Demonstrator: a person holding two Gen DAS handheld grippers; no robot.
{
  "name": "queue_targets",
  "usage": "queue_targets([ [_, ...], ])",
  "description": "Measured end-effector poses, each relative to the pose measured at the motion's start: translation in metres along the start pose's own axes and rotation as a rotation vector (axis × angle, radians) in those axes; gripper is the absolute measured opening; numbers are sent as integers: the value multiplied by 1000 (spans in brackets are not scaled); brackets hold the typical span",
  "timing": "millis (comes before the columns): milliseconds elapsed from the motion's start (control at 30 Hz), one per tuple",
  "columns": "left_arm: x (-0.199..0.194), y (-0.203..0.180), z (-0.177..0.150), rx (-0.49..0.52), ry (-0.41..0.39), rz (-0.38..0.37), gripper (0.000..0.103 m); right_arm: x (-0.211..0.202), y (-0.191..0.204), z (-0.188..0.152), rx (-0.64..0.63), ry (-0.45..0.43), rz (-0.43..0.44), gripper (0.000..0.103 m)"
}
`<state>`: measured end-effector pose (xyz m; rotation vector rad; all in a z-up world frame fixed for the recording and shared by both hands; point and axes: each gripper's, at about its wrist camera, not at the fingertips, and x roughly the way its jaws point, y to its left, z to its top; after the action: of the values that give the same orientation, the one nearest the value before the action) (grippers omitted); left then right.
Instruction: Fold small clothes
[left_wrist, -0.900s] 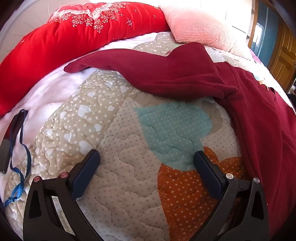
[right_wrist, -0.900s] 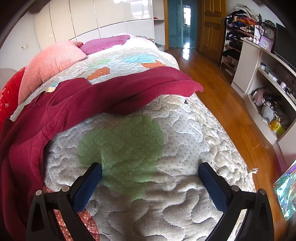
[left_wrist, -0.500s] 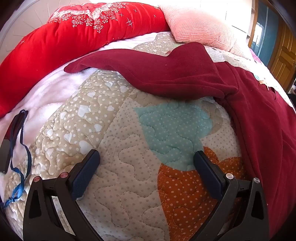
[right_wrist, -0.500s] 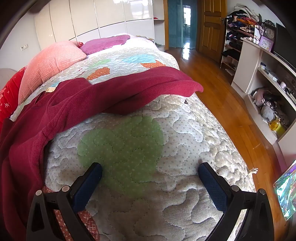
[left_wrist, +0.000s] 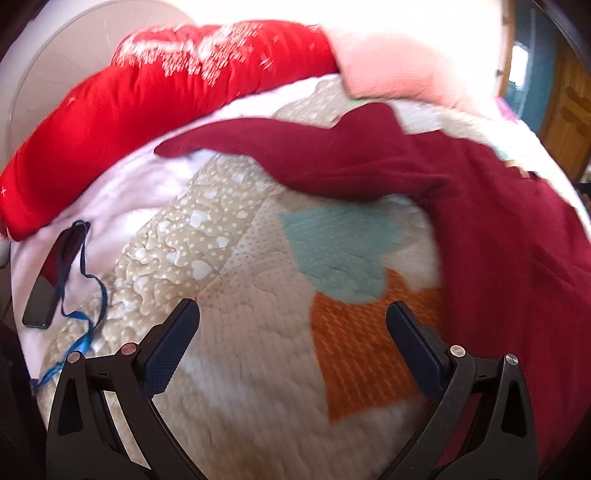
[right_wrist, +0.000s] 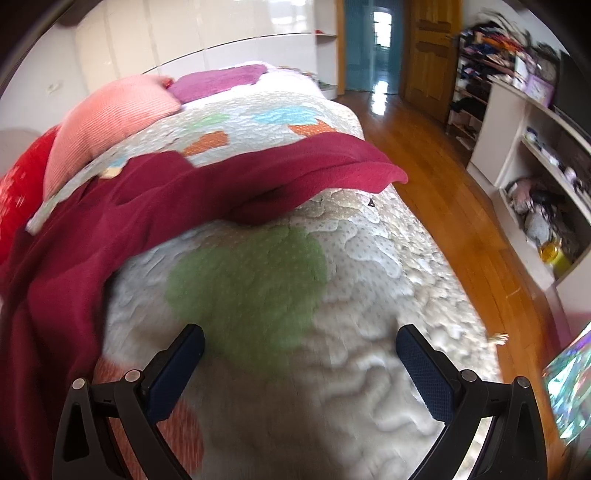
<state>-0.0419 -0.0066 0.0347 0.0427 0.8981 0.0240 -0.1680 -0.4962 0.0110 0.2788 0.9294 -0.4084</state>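
A dark red garment lies spread on the quilted bed. In the left wrist view one sleeve stretches left toward the red bolster, and the body fills the right side. In the right wrist view the garment covers the left, with its other sleeve reaching right to the bed edge. My left gripper is open and empty above the quilt, short of the garment. My right gripper is open and empty above the green patch.
A red bolster and a pink pillow lie at the head of the bed. A dark phone with a blue lanyard lies at the left. Wooden floor and white shelves are right of the bed.
Both views have shifted and blurred: both grippers have pulled back a little from the garment. Both stay open and empty.
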Motion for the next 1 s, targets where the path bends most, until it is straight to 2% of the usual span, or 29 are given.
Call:
queue_targets([
  [67,-14,-3,-3,10,-7,-21,102,-21,-6,-5,-2,-23,-19,102],
  [233,-48,-17,-7,56,-47,-88,102,-97,-7,-11,-77,-88,18,102],
  [400,-69,-36,-13,101,-73,-124,102,-168,-5,-11,-163,-105,118,102],
  [567,-88,-50,-27,132,-81,-173,102,-160,18,-34,-188,-42,199,102],
  [733,-95,-60,-43,199,-79,-140,102,-137,53,-61,-222,14,257,102],
  [1000,-98,-59,-49,177,-81,-147,102,-135,102,-64,-262,-29,316,102],
])
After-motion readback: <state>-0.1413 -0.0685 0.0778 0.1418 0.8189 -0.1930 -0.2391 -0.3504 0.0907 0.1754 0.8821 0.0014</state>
